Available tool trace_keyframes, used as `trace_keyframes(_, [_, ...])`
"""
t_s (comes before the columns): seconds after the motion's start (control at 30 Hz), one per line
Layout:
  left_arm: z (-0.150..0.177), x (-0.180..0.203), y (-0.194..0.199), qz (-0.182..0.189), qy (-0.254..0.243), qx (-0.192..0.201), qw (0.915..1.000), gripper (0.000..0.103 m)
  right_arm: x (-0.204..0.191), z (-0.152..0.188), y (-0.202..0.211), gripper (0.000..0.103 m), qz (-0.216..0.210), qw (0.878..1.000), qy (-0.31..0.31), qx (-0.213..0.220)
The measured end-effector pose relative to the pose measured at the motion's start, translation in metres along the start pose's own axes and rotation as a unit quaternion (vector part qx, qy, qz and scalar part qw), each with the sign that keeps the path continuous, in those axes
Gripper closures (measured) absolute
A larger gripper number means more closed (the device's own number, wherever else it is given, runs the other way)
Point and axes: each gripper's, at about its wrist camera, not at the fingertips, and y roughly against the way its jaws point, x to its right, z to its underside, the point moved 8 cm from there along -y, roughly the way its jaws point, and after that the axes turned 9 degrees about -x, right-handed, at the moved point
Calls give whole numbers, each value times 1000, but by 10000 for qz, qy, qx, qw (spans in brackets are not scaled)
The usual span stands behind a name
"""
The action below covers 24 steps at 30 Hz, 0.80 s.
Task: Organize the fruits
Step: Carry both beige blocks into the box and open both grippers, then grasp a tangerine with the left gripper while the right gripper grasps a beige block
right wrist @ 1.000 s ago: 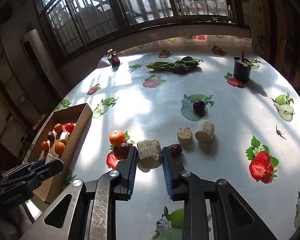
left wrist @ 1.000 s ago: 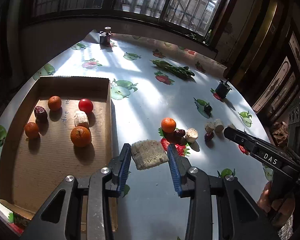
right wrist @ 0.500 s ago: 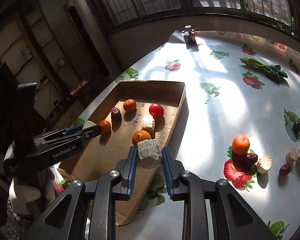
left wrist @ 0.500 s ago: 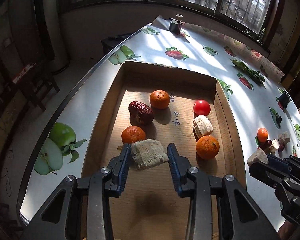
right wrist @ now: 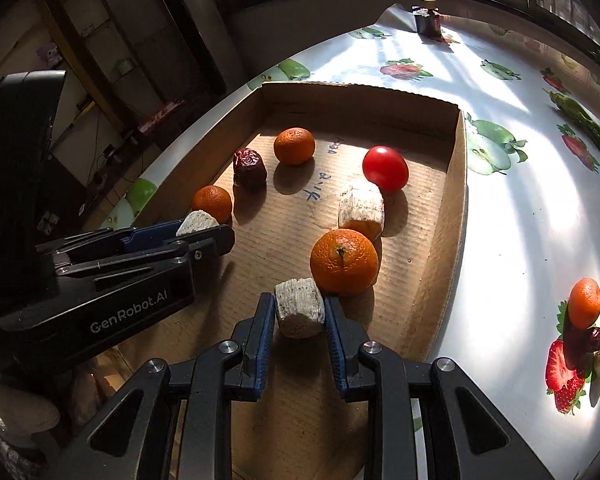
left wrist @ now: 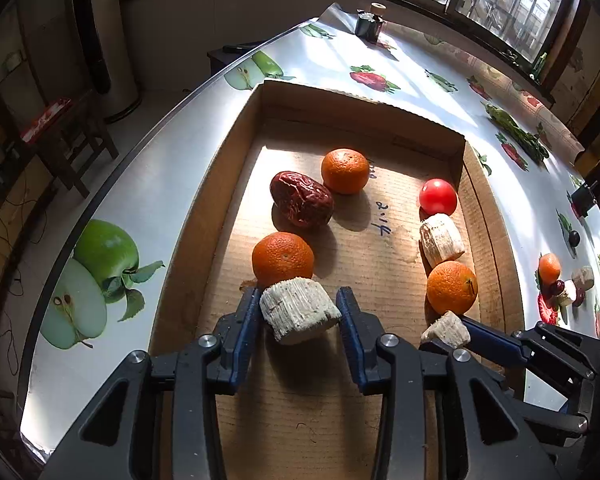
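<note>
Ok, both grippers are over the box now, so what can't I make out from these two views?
- Box near wall: both views, hidden behind the left gripper and right gripper.
- Fruit cluster outside the box: right wrist, overlapping, glare; count unclear.
- Handwriting: too small.

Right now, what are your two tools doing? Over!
Left tool shut on a pale chunk, above the cardboard tray. Right tool shut on another pale chunk, beside the big orange. Fruit on tray floor; drop spots tight.

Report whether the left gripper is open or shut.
Shut: the left gripper has its jaws clamped on a pale sugarcane chunk above the cardboard box.
</note>
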Motion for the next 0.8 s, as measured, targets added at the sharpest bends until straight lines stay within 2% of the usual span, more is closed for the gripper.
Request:
trace_keyframes(0.17, [1,-2,11,84,92,153,9998,61,-2,1,1,75,158,9998,93,55])
trace_keyframes(0.27, [1,-4,31,84,173,407,9990,58,-3,3,12,75,202,9994,126,241])
trace_keyframes(0.33, [2,-4,49,-68,218,683,9974,42,-3,5,25,74,135,9990,91,407])
trace_keyframes(0.37, [3,-3,59,-140,216,830,9962,38,-3,6,32,72,122,9986,71,506])
trace_keyframes(0.43, [8,2,79,-310,197,1133,9929,22,-2,10,49,65,112,9971,15,747])
trace_keyframes(0.5, [16,9,96,-492,169,1380,9891,15,2,17,64,59,153,9954,-78,947])
trace_keyframes(0.53, [21,15,103,-526,115,1486,9874,14,5,21,71,55,181,9942,-142,1049])
trace_keyframes(0.63, [37,32,118,-456,23,1679,9847,14,17,38,89,52,260,9910,-334,1266])
trace_keyframes(0.8, [55,61,129,-547,-242,1786,9821,14,42,68,112,50,399,9856,-746,1461])
